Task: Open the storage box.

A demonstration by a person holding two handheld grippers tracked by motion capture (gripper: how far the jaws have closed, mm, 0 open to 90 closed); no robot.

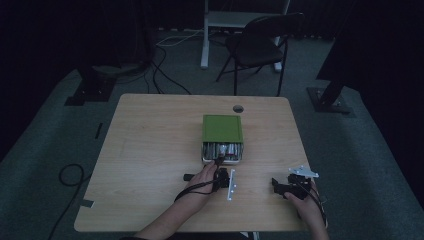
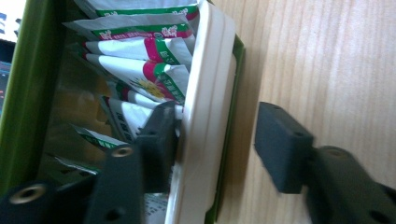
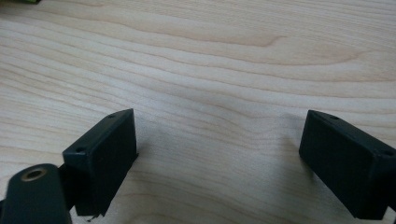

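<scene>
Black jaws of the left gripper [image 2: 217, 142] straddle the white front wall of the green box [image 1: 222, 129], one inside among the sachets [image 2: 140, 70], not yet pressing. Right gripper [image 3: 219, 161] rests wide apart over the table [image 1: 150, 140]

One green box [image 1: 222, 129] is counted on one tabletop [image 1: 150, 150]. At least six white sachets [image 2: 140, 70] are counted inside it. Two tongs are counted, left [image 1: 220, 161] and right [image 1: 276, 186]. One chair [image 1: 260, 42] is seen behind.

Your left gripper [image 1: 220, 161] reaches forward, jaws part-open and astride a thin wall, one pad inside, one outside with a gap. Your right gripper [image 1: 276, 186] rests low, jaws spread wide, gripping nothing.
</scene>
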